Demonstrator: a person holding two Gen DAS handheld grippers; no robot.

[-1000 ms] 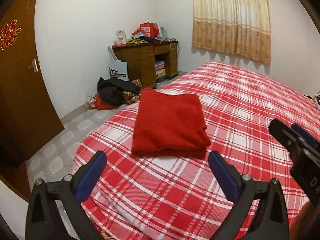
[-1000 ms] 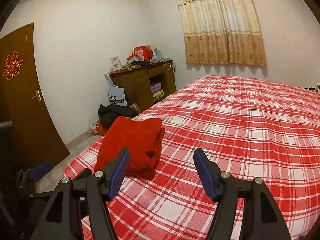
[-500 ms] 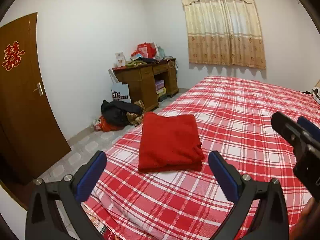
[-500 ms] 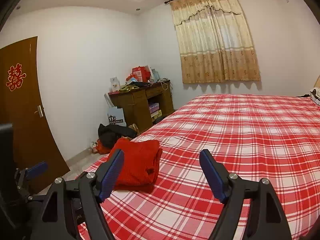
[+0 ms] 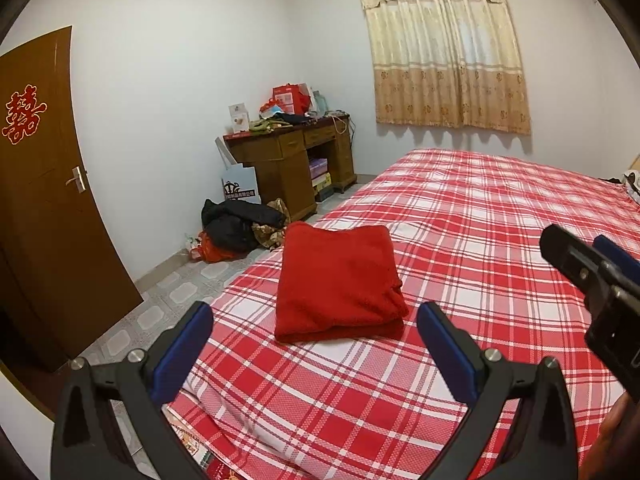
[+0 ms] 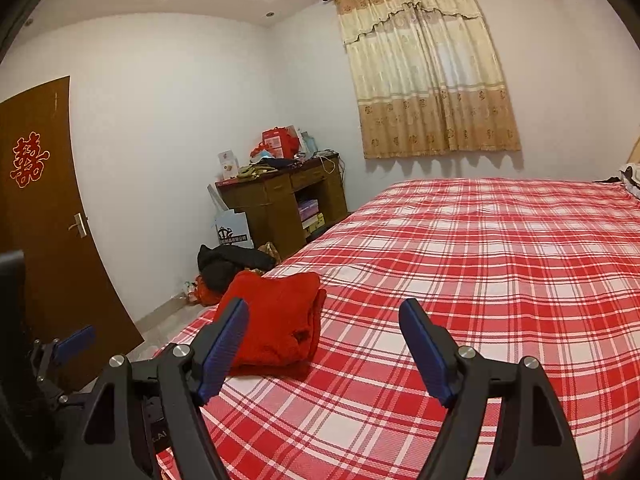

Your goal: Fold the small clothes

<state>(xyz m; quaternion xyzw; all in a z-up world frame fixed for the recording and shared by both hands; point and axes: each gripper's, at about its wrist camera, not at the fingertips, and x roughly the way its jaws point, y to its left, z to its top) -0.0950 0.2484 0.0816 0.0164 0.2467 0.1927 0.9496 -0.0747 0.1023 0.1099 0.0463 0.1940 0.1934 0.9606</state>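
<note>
A red garment (image 5: 338,282) lies folded in a neat rectangle on the red plaid bed (image 5: 460,220) near its left corner. It also shows in the right wrist view (image 6: 280,322). My left gripper (image 5: 316,316) is open and empty, held above and short of the garment. My right gripper (image 6: 324,316) is open and empty, to the right of the garment and raised off the bed. The right gripper's side shows at the right edge of the left wrist view (image 5: 592,276). Part of the left gripper shows at the lower left of the right wrist view (image 6: 72,340).
A wooden desk (image 5: 296,160) with clutter on top stands at the far wall. A pile of dark and red clothes (image 5: 236,228) lies on the tiled floor beside it. A brown door (image 5: 44,200) is at left. A curtain (image 5: 444,52) hangs at the back.
Both grippers have pulled back and tilted upward, away from the folded garment. More wall and ceiling show now. The garment has not moved.
</note>
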